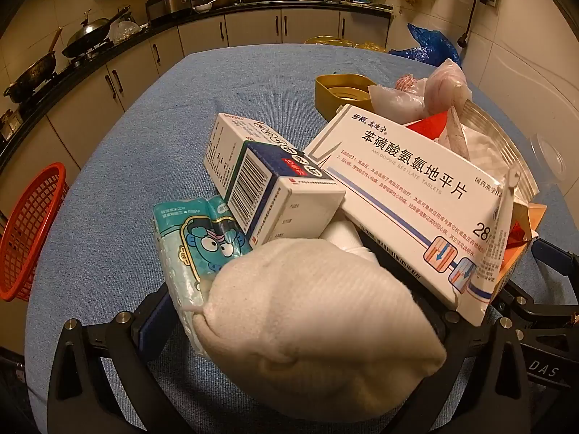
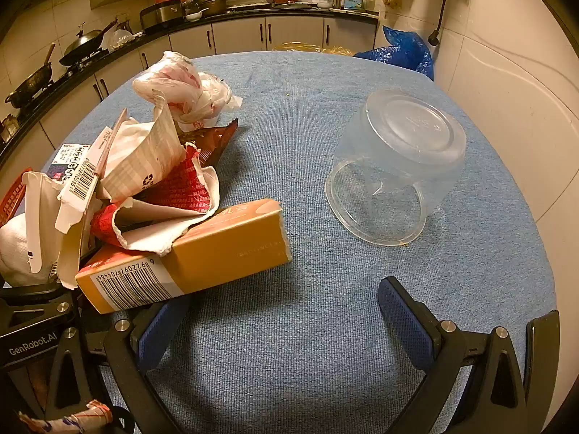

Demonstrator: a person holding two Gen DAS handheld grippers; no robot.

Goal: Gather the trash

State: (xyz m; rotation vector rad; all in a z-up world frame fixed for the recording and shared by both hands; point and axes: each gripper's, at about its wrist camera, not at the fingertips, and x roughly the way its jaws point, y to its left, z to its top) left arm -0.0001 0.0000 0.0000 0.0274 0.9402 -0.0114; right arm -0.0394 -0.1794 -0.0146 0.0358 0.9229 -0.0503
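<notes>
In the left wrist view a heap of trash lies on the blue table: a cream sock [image 1: 307, 325] between my left gripper's jaws [image 1: 300, 311], a tissue pack [image 1: 195, 246], a small medicine box [image 1: 267, 181] and a large white tablet box [image 1: 409, 199]. The left fingers are mostly hidden by the pile. In the right wrist view my right gripper [image 2: 282, 322] is open and empty over bare cloth. A clear plastic tub [image 2: 394, 166] lies on its side ahead to the right. An orange carton [image 2: 195, 256] and torn wrappers [image 2: 163, 166] lie to the left.
A red basket [image 1: 32, 231] hangs at the table's left edge. A gold lid [image 1: 340, 90], plastic bags [image 1: 427, 90] and a metal tin [image 1: 506, 144] sit behind the pile. A blue bag [image 2: 405, 50] lies at the far edge. Kitchen counters run behind.
</notes>
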